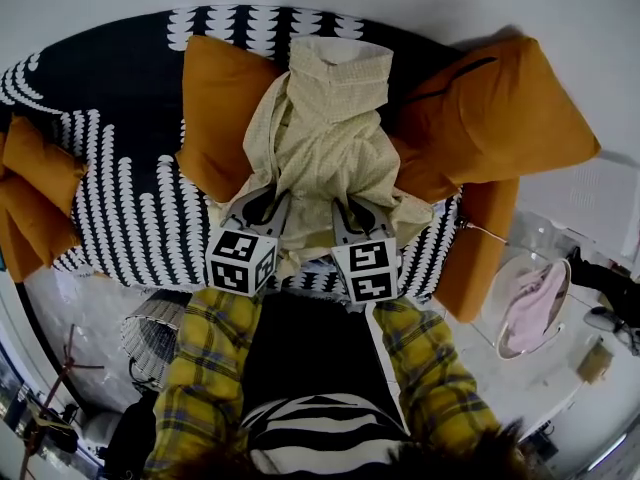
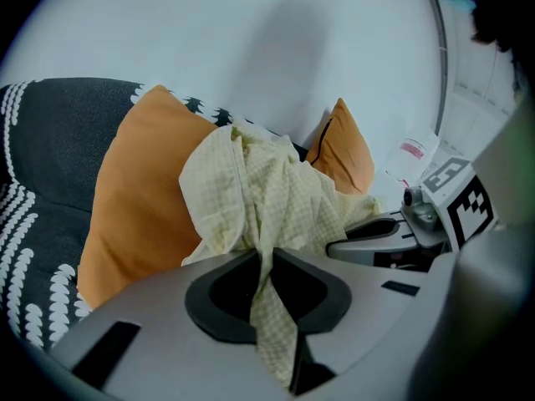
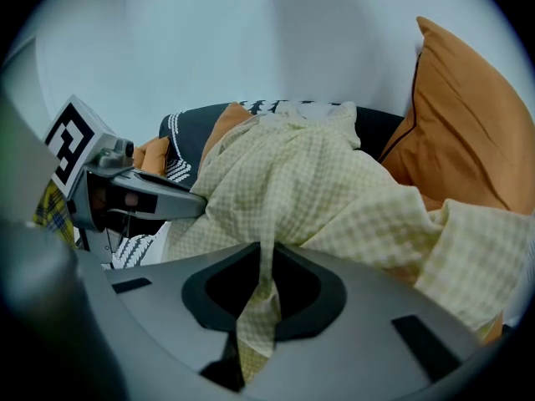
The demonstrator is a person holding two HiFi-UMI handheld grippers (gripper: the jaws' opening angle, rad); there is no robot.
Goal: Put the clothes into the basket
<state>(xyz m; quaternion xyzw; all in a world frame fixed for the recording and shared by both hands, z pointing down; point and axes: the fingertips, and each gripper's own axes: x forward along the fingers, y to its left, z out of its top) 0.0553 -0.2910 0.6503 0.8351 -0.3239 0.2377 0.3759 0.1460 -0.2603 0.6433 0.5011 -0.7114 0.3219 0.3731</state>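
As left gripper (image 2: 268, 259) and right gripper (image 3: 266, 261) pinch it, the shirt (image 1: 325, 133) lies ahead

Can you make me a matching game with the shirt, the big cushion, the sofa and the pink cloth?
Things:
1 shirt
2 big cushion
3 sofa
4 pink cloth

Clues:
A orange
B black with white marks
C in a white tub
D pinched by the left tongs and the right tongs

Pairs: 1-D; 2-A; 3-B; 4-C
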